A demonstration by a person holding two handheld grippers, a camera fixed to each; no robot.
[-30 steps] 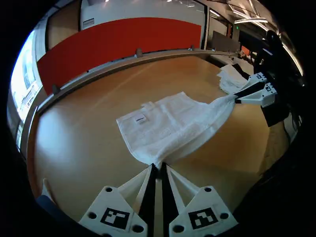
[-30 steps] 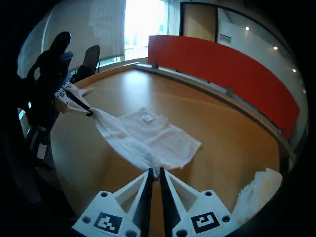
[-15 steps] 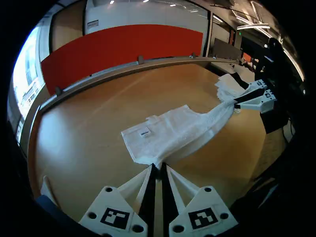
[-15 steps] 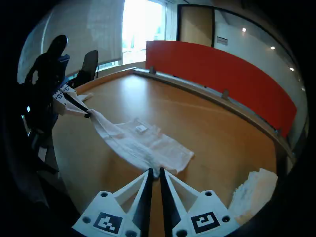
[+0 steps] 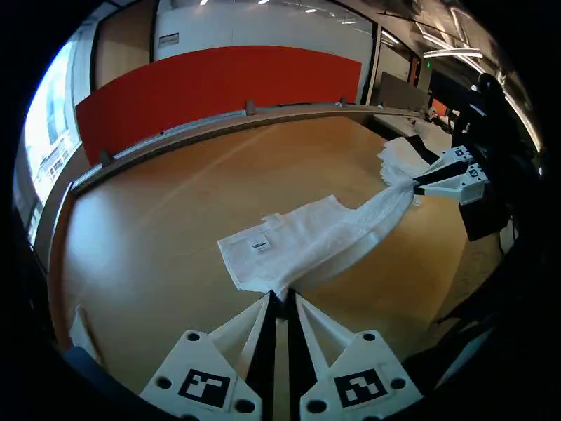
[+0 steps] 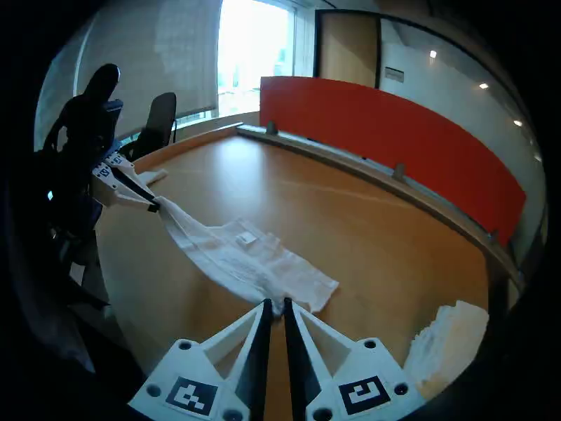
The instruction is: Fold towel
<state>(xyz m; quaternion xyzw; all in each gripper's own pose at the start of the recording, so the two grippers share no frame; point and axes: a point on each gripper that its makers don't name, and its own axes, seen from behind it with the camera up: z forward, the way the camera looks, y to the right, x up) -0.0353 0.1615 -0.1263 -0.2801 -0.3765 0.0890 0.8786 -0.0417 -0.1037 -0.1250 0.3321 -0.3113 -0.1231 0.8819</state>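
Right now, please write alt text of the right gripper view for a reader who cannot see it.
The right hand-held gripper pinches one corner of a white towel on a wooden table; the left hand-held gripper holds another corner.

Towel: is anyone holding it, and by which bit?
Yes. The left gripper and the right gripper each pinch one end of the same edge of the towel. The rest lies on the table.

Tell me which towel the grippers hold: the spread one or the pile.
The spread-out towel: left gripper and right gripper each pinch a corner. The pile lies apart, untouched.
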